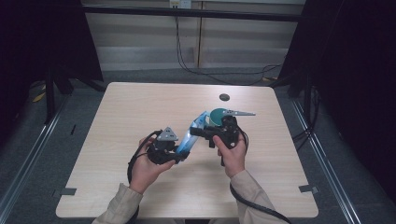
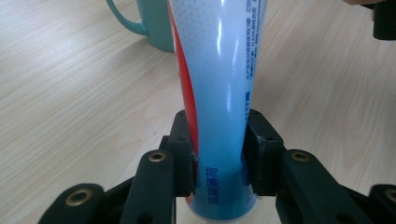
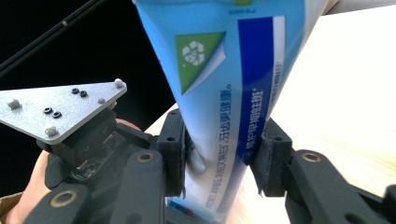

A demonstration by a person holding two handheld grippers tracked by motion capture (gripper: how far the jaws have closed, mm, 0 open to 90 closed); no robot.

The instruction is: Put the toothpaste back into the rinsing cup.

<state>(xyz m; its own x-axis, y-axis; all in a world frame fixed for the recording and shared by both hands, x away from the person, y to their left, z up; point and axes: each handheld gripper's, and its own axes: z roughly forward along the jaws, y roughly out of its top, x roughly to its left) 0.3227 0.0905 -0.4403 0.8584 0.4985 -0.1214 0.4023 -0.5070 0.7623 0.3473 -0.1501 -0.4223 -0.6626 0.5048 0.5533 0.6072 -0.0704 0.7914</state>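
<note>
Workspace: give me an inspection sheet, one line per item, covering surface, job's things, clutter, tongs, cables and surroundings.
Surface: light wood-grain table, bare apart from the items below.
Job's things: blue and white toothpaste tube held above the table between both hands; teal mug standing just behind the right hand.
Clutter: small dark round spot near the far edge; what it is cannot be told.
Tongs: left tongs shut on the tube; right tongs shut on the tube farther along.
Cables: black cable loops from the left tongs; another trails off the near edge; wires hang behind the table.
Surroundings: dark curtains at both sides, pale panels behind.
</note>
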